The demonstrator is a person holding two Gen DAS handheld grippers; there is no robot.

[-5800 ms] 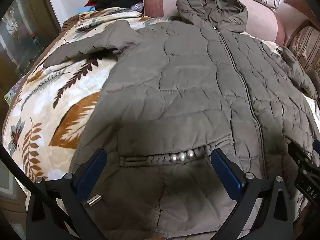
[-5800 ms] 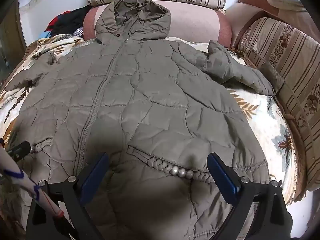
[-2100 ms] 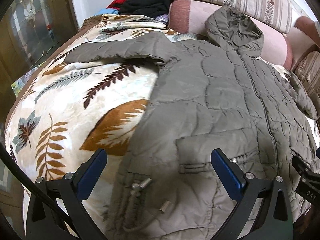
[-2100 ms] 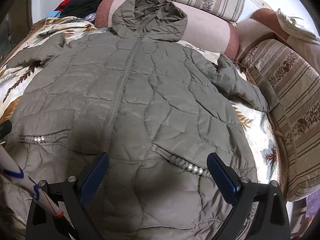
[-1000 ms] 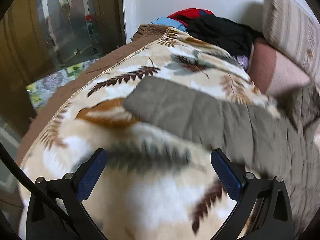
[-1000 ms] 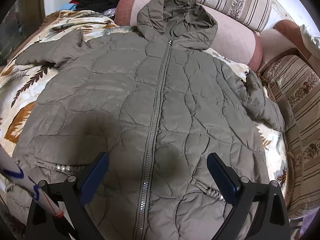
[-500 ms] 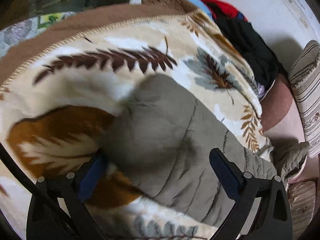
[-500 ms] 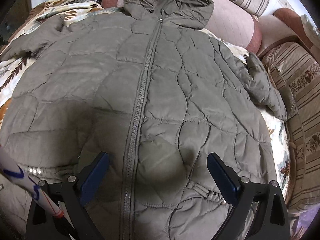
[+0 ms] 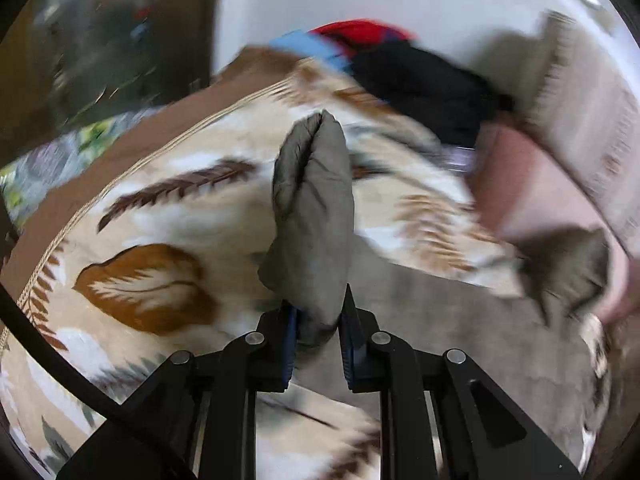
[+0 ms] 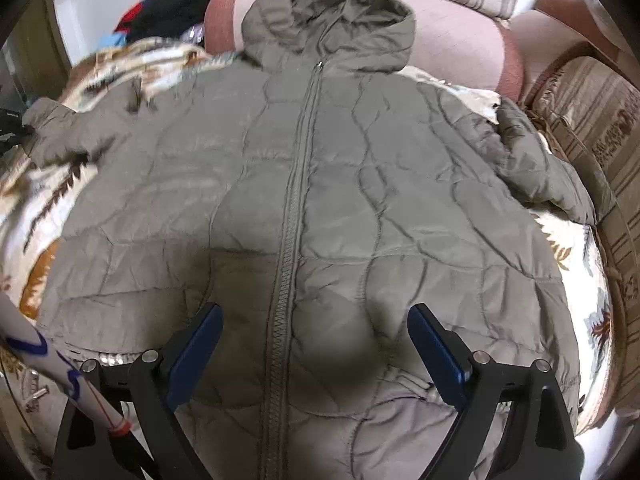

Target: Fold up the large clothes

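Note:
An olive quilted hooded jacket (image 10: 320, 208) lies front up and zipped on a leaf-print blanket (image 10: 576, 264), hood toward the sofa back. My left gripper (image 9: 316, 320) is shut on the end of the jacket's left sleeve (image 9: 312, 200), whose cuff sticks up between the jaws. The rest of the sleeve (image 9: 440, 312) trails right, blurred. In the right wrist view that sleeve (image 10: 52, 128) is at the far left. My right gripper (image 10: 316, 344) is open and empty, just above the jacket's lower front over the zipper (image 10: 292, 216). The right sleeve (image 10: 536, 160) lies bunched at the right.
A pile of red, blue and black clothes (image 9: 392, 60) sits at the blanket's far corner by the white wall. Pink and striped sofa cushions (image 10: 460, 36) run along the back, and a striped armrest (image 10: 600, 128) is at the right. A dark wooden cabinet (image 9: 100, 40) stands left.
My left gripper moved from the hem to the left sleeve's end and closed on it, lifting the cuff. My right gripper moved left over the zipper and stayed open.

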